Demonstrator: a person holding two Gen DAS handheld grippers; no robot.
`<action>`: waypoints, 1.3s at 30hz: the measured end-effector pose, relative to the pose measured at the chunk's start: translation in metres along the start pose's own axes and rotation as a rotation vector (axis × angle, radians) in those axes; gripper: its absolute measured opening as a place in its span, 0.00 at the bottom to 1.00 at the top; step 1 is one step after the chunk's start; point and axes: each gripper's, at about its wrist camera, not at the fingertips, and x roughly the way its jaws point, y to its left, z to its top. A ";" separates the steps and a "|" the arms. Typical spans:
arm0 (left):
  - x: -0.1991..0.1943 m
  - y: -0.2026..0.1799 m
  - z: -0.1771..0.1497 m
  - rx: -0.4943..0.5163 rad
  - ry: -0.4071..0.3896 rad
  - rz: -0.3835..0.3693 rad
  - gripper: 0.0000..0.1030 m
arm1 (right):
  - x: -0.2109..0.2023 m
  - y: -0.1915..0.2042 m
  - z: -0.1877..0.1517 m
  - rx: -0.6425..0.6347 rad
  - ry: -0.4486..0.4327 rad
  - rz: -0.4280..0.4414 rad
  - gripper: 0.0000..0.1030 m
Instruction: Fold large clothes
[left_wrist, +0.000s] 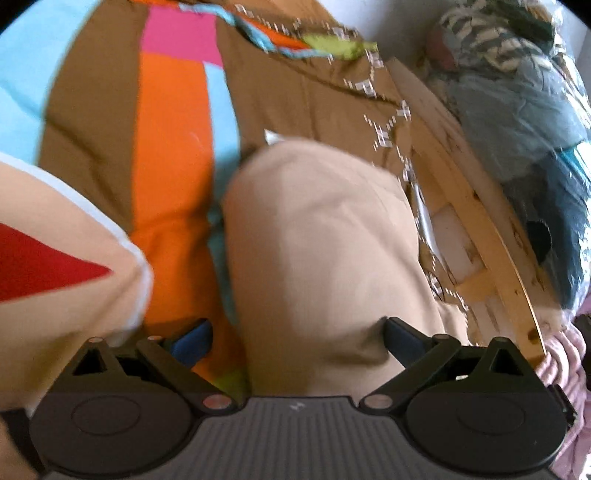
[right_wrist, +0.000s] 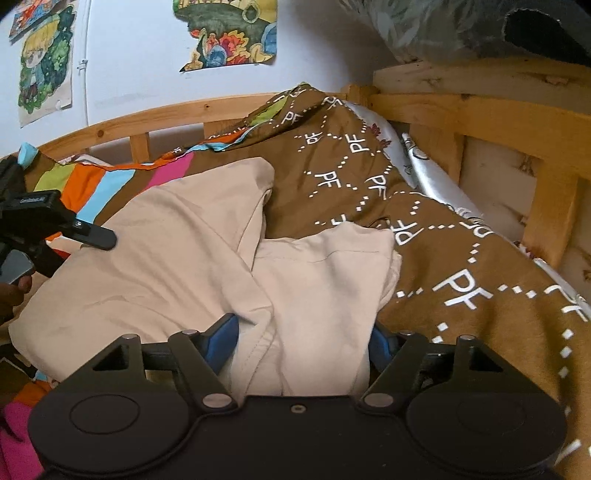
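Observation:
A beige garment (right_wrist: 177, 251) lies crumpled on a brown bedspread (right_wrist: 461, 258) with white "PF" lettering. In the right wrist view, a folded part of it (right_wrist: 325, 280) runs between the blue fingers (right_wrist: 225, 336) of my right gripper (right_wrist: 303, 343), whose jaws stand wide apart around the cloth. In the left wrist view, a rounded fold of the beige garment (left_wrist: 317, 251) lies between the spread fingers (left_wrist: 195, 339) of my left gripper (left_wrist: 297, 338), also open. At the left edge of the right wrist view, a hand (right_wrist: 11, 291) holds the left gripper's black housing (right_wrist: 33, 210).
The bedspread has orange, pink and light blue stripes (left_wrist: 173, 147). A wooden bed frame (right_wrist: 491, 110) runs along the far and right sides. Bagged clothes (left_wrist: 517, 110) sit beyond the rail. A beige piece with a red patch (left_wrist: 48, 266) is at lower left. Posters (right_wrist: 229, 33) hang on the wall.

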 end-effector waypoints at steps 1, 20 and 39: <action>0.001 -0.003 0.000 0.014 0.004 0.001 0.90 | 0.001 0.001 0.000 -0.006 -0.002 0.001 0.72; -0.049 -0.117 -0.011 0.357 -0.126 0.270 0.68 | -0.035 0.061 0.038 -0.200 -0.139 0.007 0.12; -0.096 0.017 0.069 0.209 -0.283 0.492 0.83 | 0.150 0.114 0.073 -0.064 -0.037 0.137 0.56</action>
